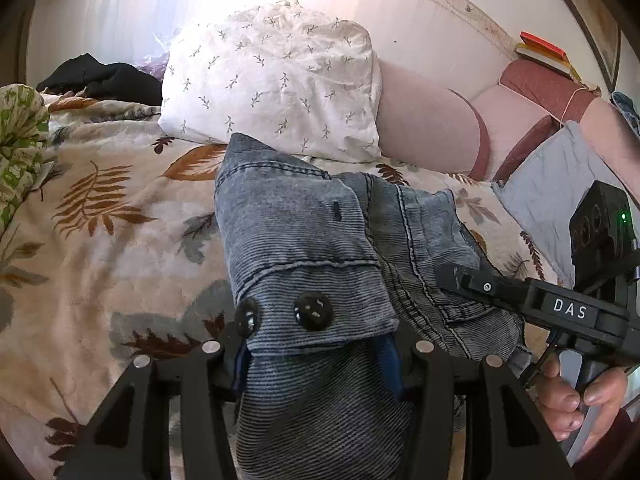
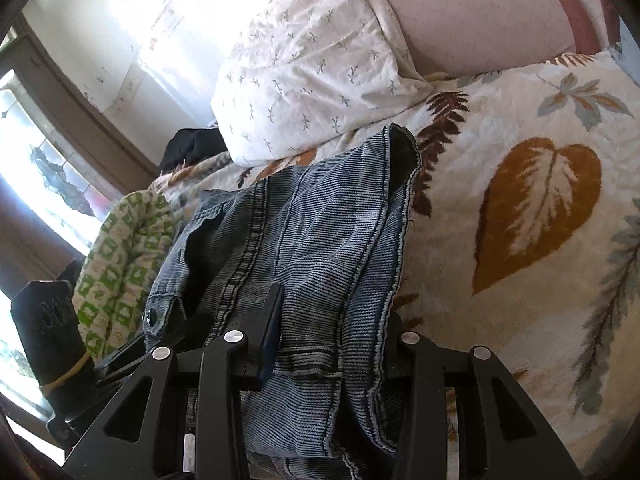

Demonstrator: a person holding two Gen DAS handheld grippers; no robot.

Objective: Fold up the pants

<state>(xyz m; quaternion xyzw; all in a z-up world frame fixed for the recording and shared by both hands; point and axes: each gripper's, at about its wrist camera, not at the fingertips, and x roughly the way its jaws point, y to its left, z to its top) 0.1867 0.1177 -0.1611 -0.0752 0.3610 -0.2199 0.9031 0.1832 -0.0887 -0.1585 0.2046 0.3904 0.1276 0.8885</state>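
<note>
The pants [image 1: 304,240] are blue-grey corduroy denim with two black buttons, bunched over the leaf-print blanket [image 1: 100,208]. My left gripper [image 1: 316,360] is shut on the pants at the buttoned waistband; fabric fills the space between its fingers. My right gripper [image 2: 328,328] is shut on another part of the pants [image 2: 320,220], with cloth draped over its fingers. The right gripper's body also shows in the left wrist view [image 1: 552,304], held by a hand at the pants' right edge.
A white patterned pillow [image 1: 272,76] lies behind the pants. A pink headboard cushion [image 1: 432,120] is at the right. A green-and-white cloth [image 2: 120,264] and a black garment [image 1: 104,80] lie at the left. A grey pillow [image 1: 548,184] sits far right.
</note>
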